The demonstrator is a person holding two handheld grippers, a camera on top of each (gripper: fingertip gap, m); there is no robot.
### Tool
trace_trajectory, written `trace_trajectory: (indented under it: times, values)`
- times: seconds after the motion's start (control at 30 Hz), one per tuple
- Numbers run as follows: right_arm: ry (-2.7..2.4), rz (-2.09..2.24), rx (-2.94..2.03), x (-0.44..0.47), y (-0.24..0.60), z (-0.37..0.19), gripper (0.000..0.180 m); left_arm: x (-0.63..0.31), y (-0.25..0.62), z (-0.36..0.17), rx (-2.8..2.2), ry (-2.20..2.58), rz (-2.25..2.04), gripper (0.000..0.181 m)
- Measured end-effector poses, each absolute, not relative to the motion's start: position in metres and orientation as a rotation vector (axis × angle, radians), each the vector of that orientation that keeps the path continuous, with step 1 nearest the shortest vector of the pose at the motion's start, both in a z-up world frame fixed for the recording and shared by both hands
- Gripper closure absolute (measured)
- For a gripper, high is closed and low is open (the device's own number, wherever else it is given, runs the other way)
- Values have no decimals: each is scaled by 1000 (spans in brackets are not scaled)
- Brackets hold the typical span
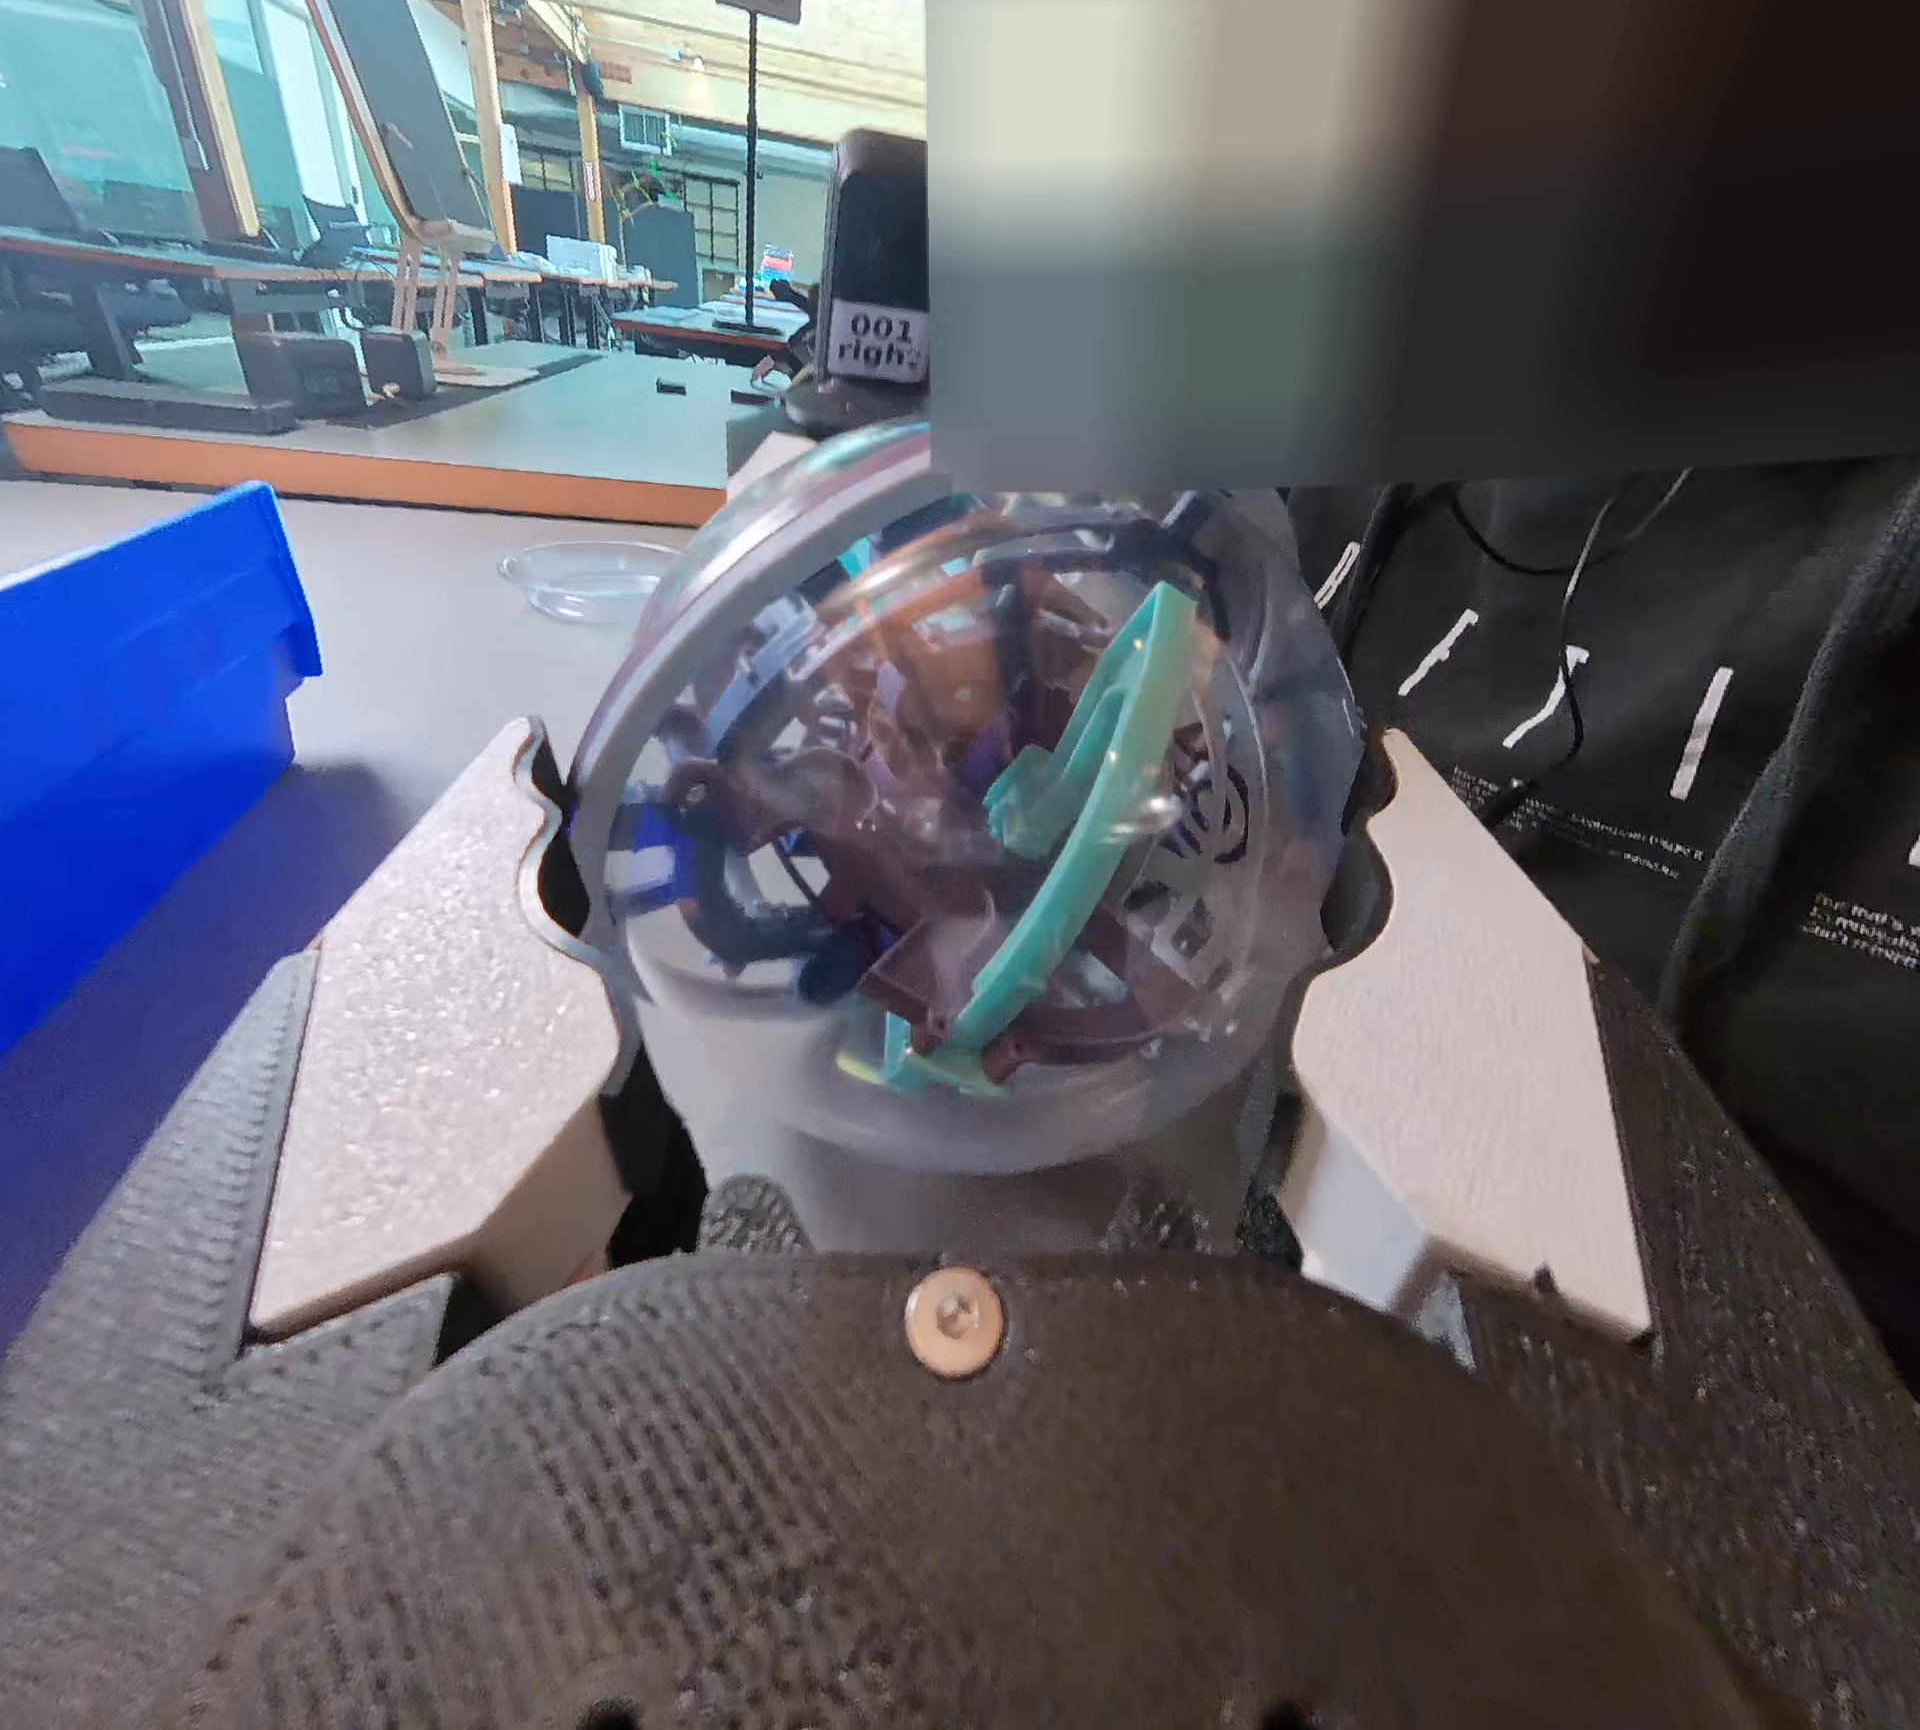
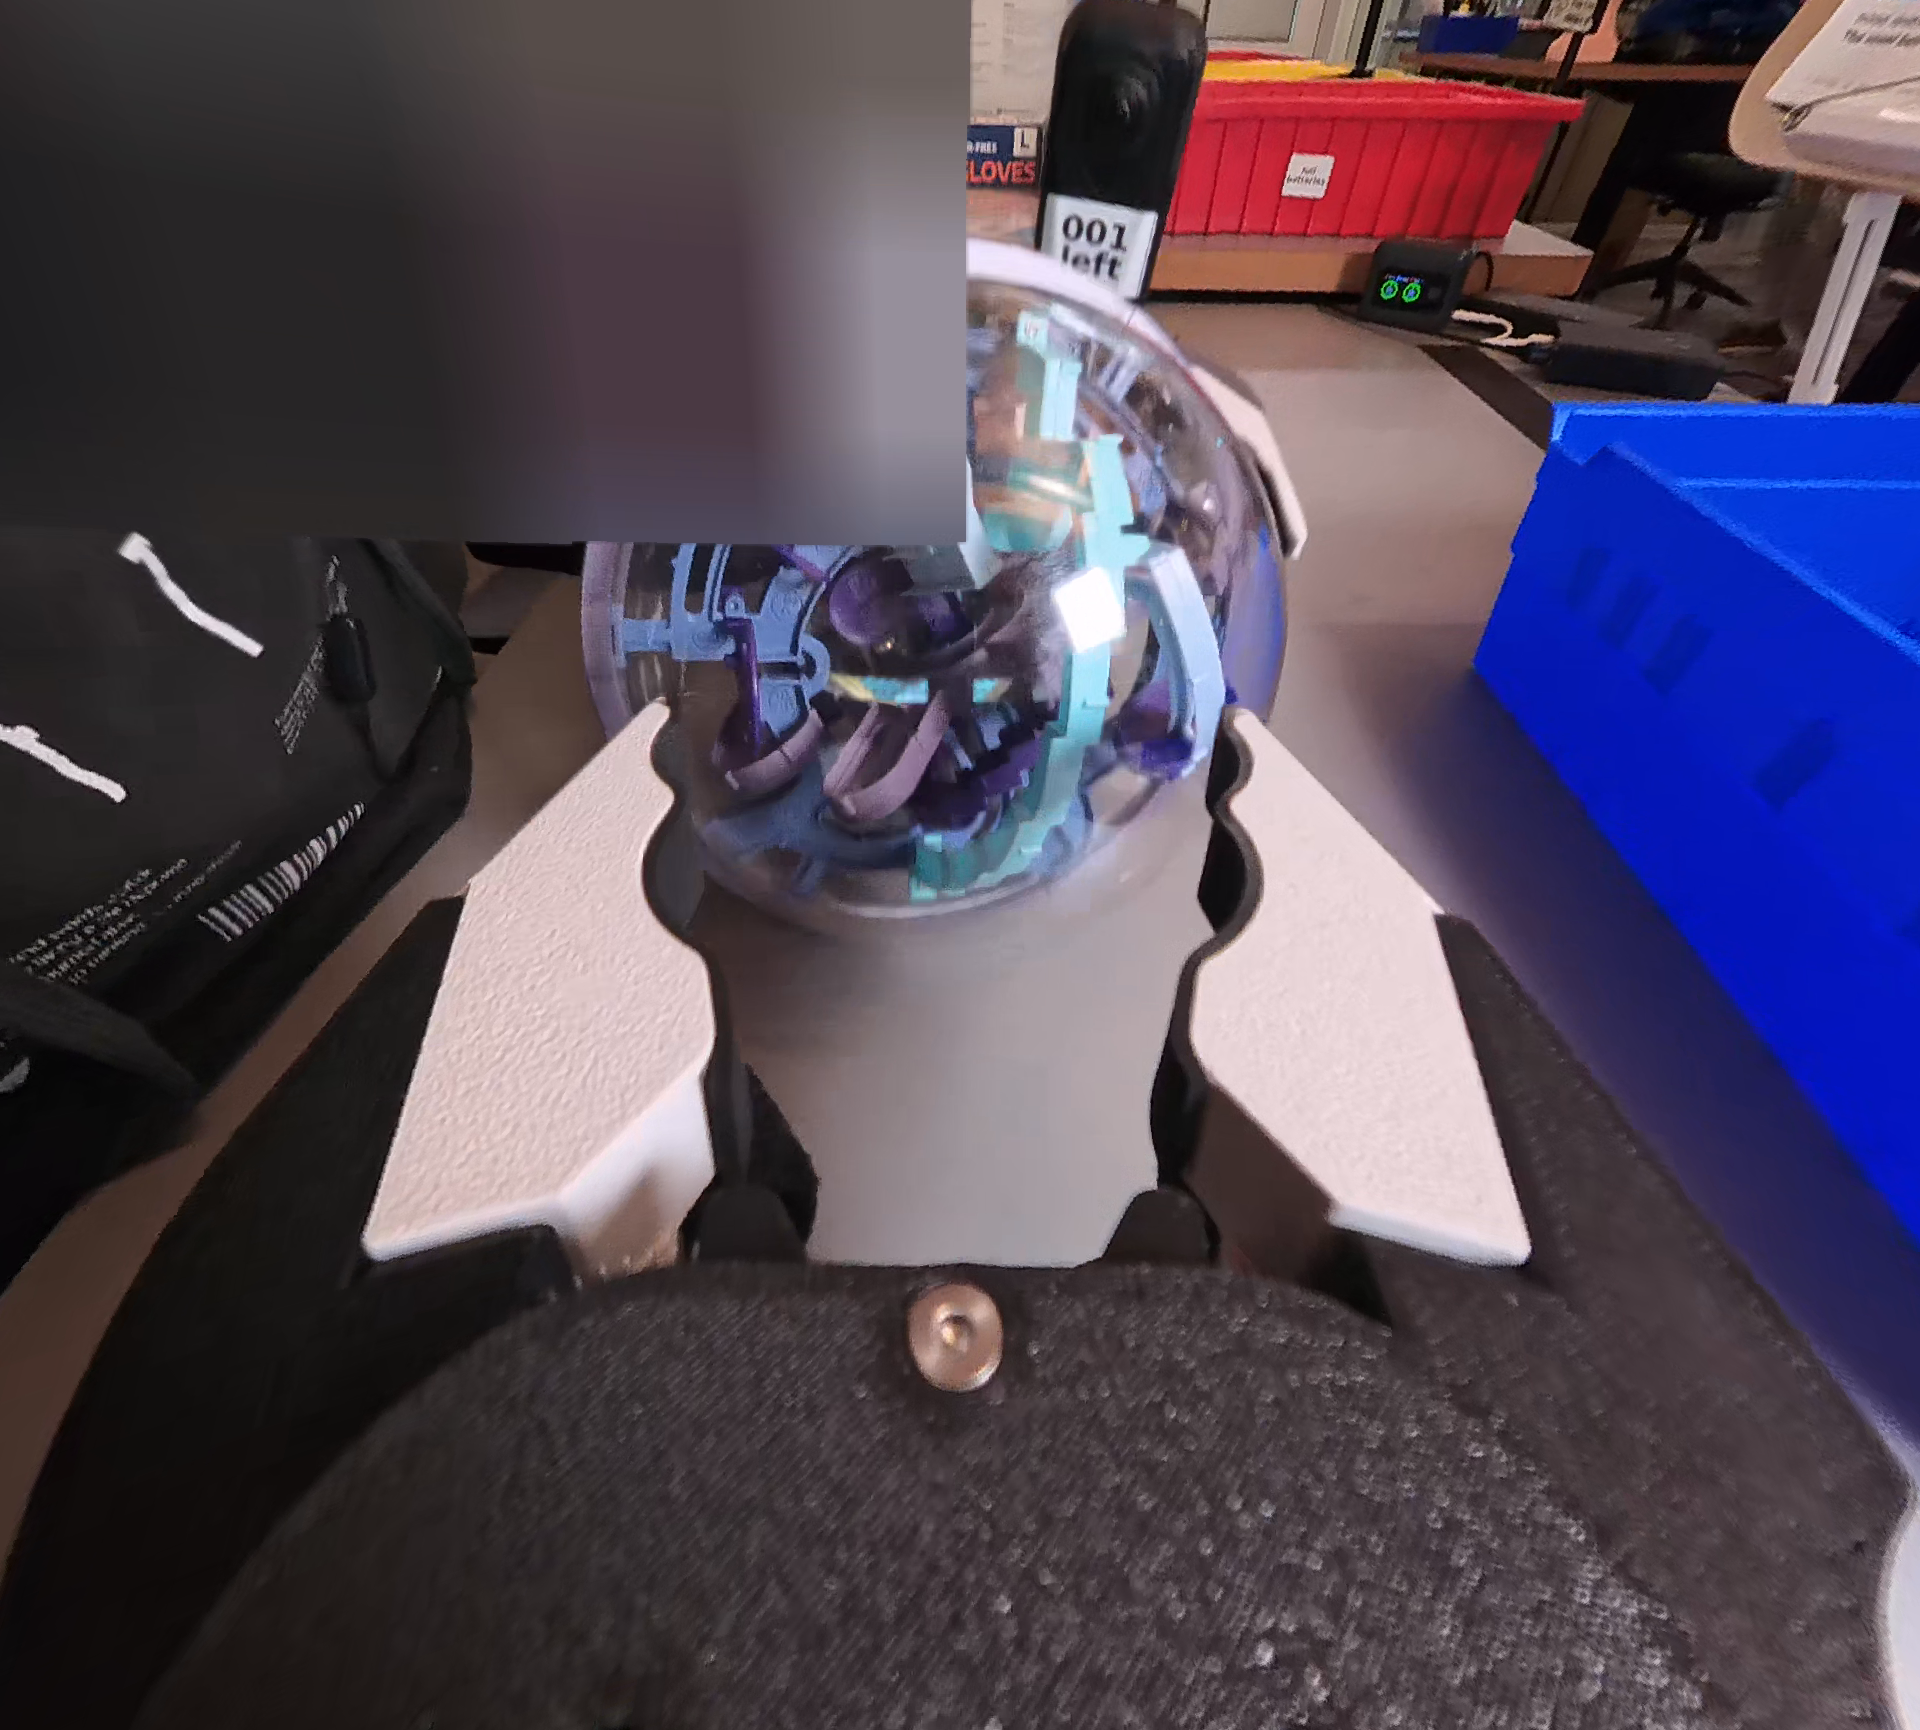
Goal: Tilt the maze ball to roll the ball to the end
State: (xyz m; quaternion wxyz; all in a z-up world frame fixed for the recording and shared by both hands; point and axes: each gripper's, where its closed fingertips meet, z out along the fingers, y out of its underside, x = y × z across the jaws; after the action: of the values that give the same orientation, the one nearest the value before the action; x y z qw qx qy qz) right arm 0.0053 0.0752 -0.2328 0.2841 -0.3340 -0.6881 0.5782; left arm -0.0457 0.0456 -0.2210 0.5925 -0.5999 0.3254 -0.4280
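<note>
Two grippers are seen meeting on one clear maze ball (image 1: 961, 833) from opposite sides. In the left wrist view, a blue bin (image 1: 135, 714) is set on the counter (image 1: 416, 600) at far left, with a small clear dish (image 1: 587, 574) lying further back. The left gripper (image 1: 961, 849) is clamped on the sphere, its white fingers (image 1: 457, 974) pressed against both flanks, and the sphere appears to be lifted clear of the counter, though blur makes this uncertain. The small ball inside cannot be made out among the teal, brown and purple tracks. Dark printed clothing (image 1: 1621, 745) is seen at right.

In the right wrist view, the same clothing (image 2: 208, 745) lies at left. The right gripper (image 2: 940, 797) is closed only around the near lower part of the maze ball (image 2: 935, 693), its fingertips (image 2: 623, 776) touching the shell. The blue bin (image 2: 1714, 641) is placed at right, with a red bin (image 2: 1371, 153) behind.
</note>
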Motion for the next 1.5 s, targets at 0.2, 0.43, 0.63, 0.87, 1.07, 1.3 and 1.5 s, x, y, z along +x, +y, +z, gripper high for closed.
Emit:
trace_trajectory:
  times: [0.2,0.43,0.63,0.87,1.07,1.3,1.5]
  values:
    - [-1814,1535,-848,9,74,-223,83,-40,47,-231,-1436,770,-1014,37]
    - [-1849,1484,-828,9,72,-229,84,-45,48,-213,-1393,706,-1062,49]
    - [-1804,1524,-875,7,81,-229,83,-37,64,-201,-1468,696,-1094,60]
    - [-1797,1579,-993,13,110,-242,82,-37,104,-197,-1678,517,-1122,64]
    - [-1867,1475,-1015,20,123,-260,80,-27,128,-201,-1882,492,-1153,65]
    - [-1862,1426,-1047,26,125,-266,81,-16,137,-204,-1979,543,-1165,64]
    - [-1857,1428,-1049,27,125,-267,80,-14,137,-204,-1966,556,-1155,63]
